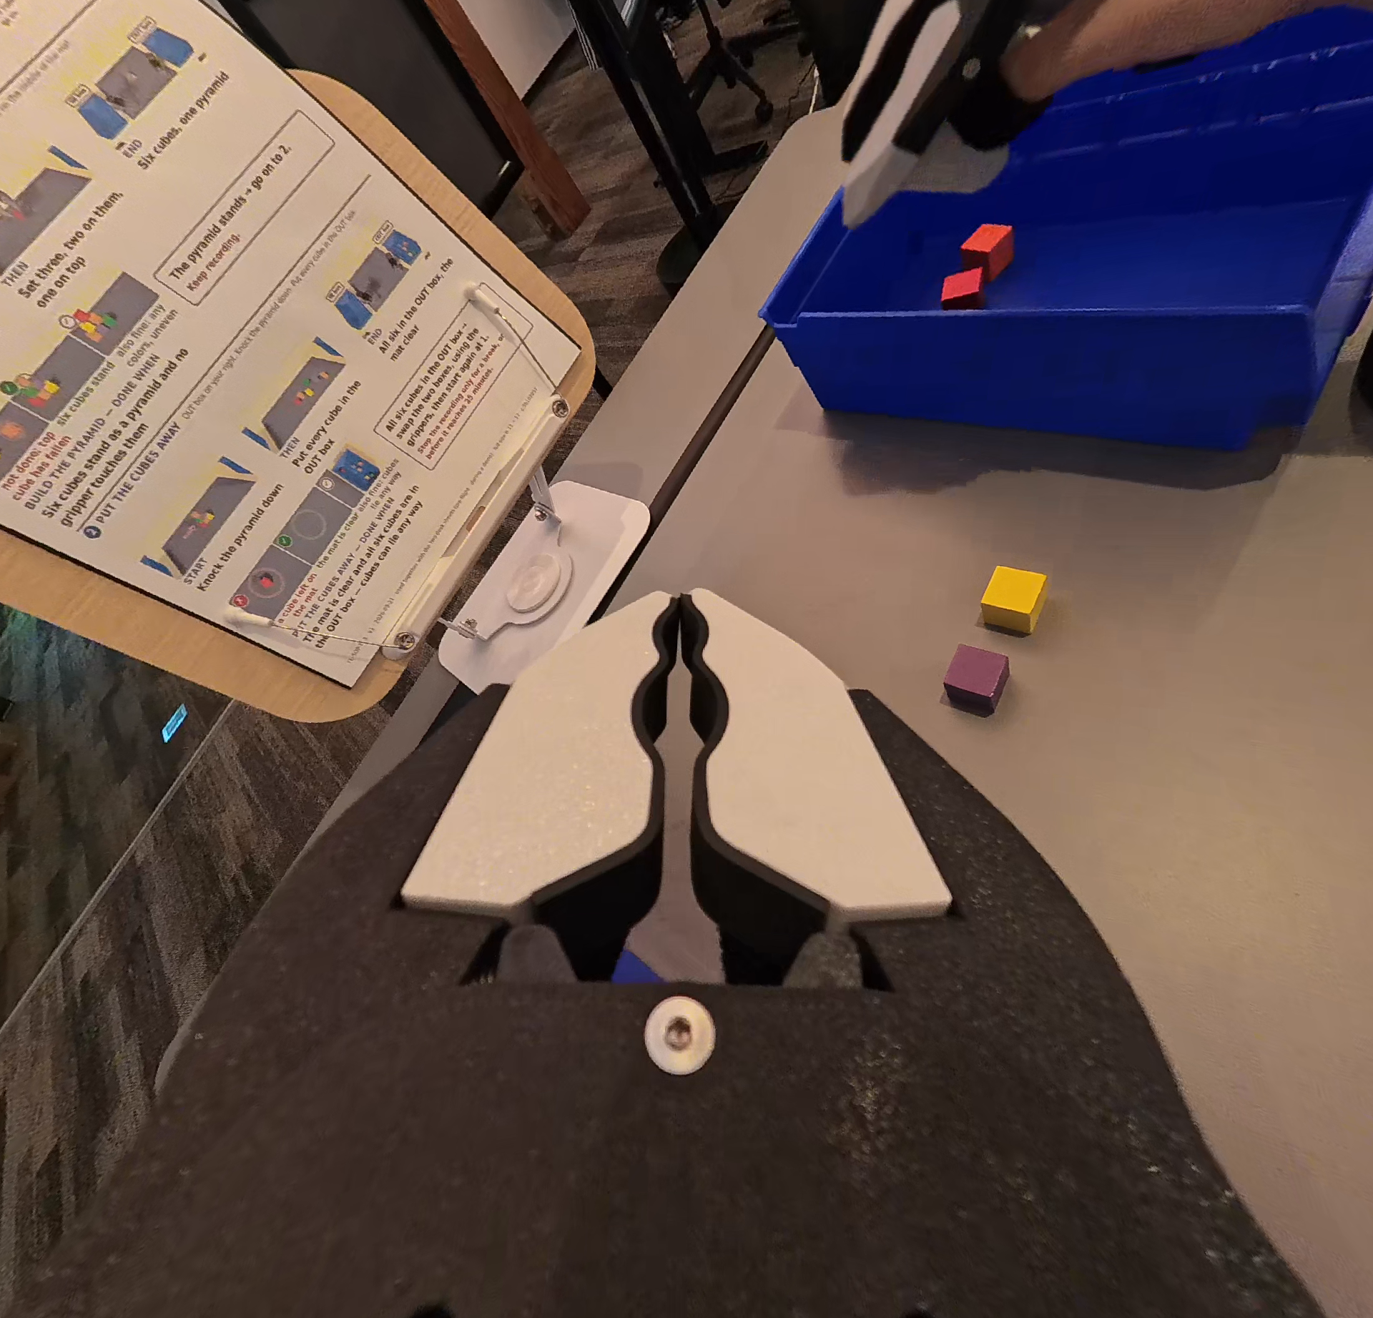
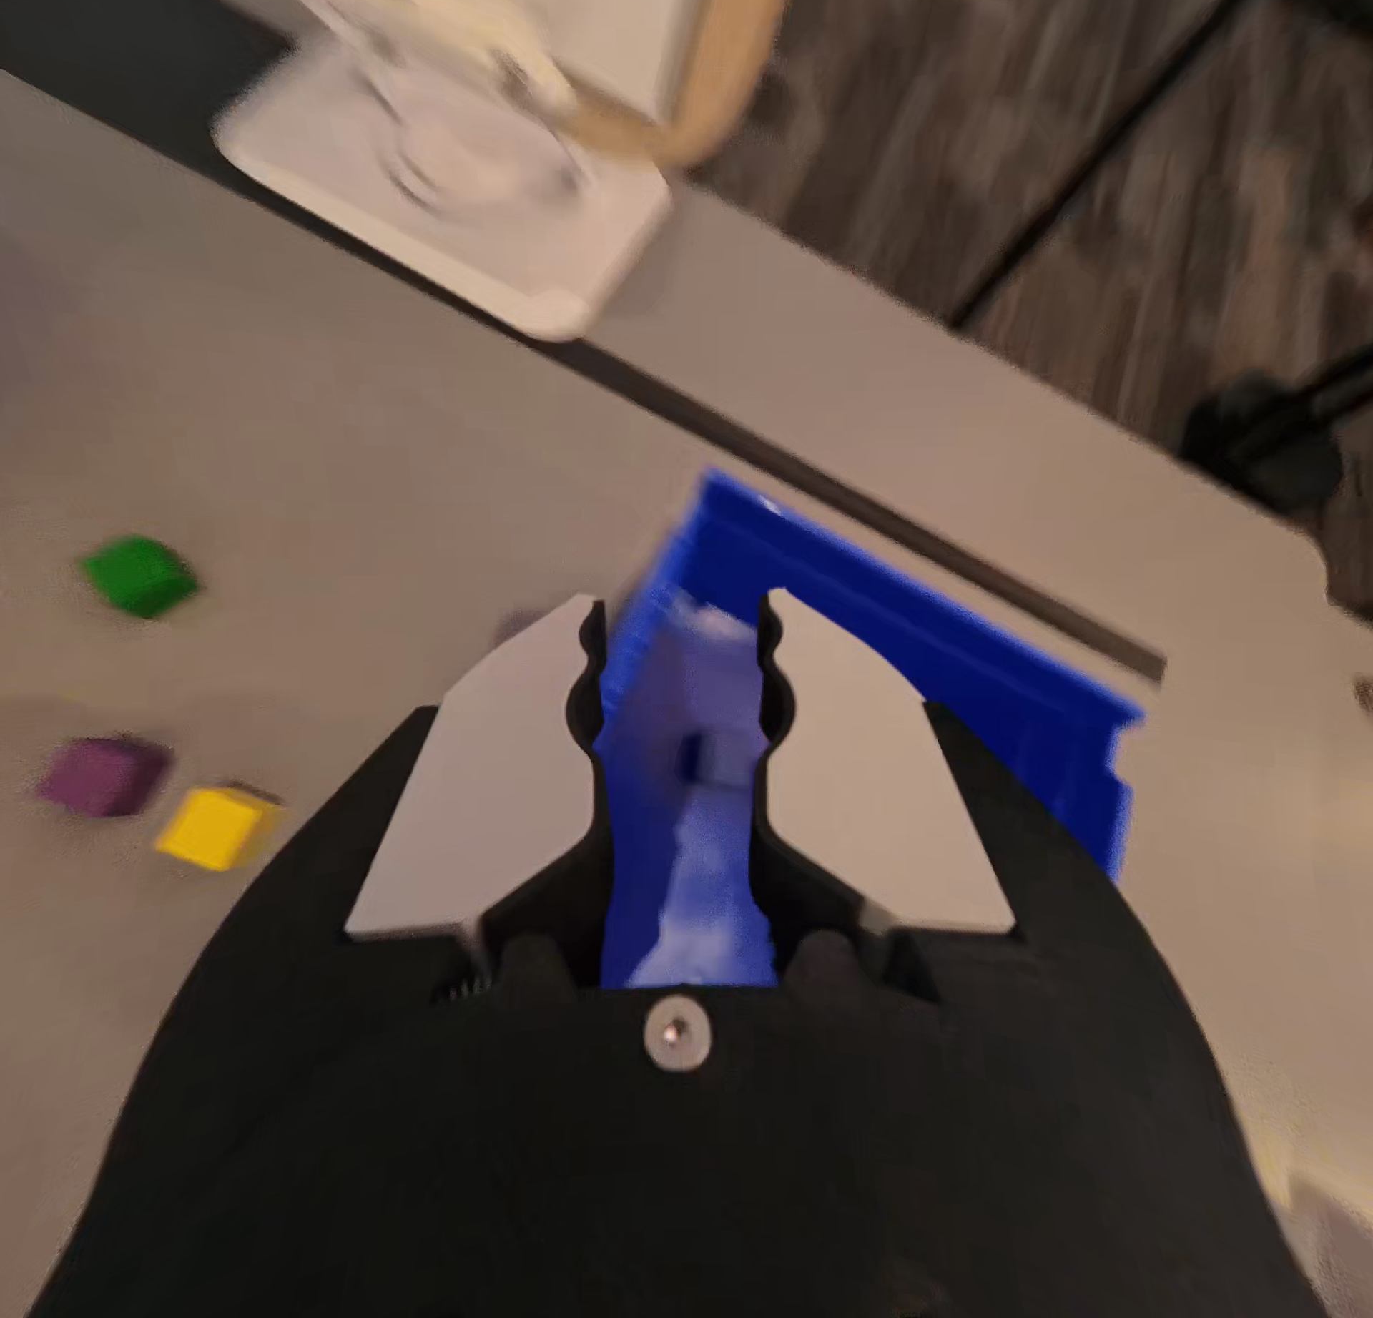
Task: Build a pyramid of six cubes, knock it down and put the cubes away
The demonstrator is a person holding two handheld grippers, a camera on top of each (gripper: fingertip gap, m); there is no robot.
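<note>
In the left wrist view a blue bin sits on the grey table and holds two red cubes. A yellow cube and a purple cube lie on the table in front of it. My left gripper is shut and empty, low over the table's left part. My right gripper hangs over the bin's far left corner, held by a hand. In the blurred right wrist view my right gripper is open and empty over the bin; green, purple and yellow cubes lie to its left.
An instruction sheet on a wooden board stands on a white base at the table's left edge; it also shows in the right wrist view. Beyond the table edge are carpet, table legs and an office chair.
</note>
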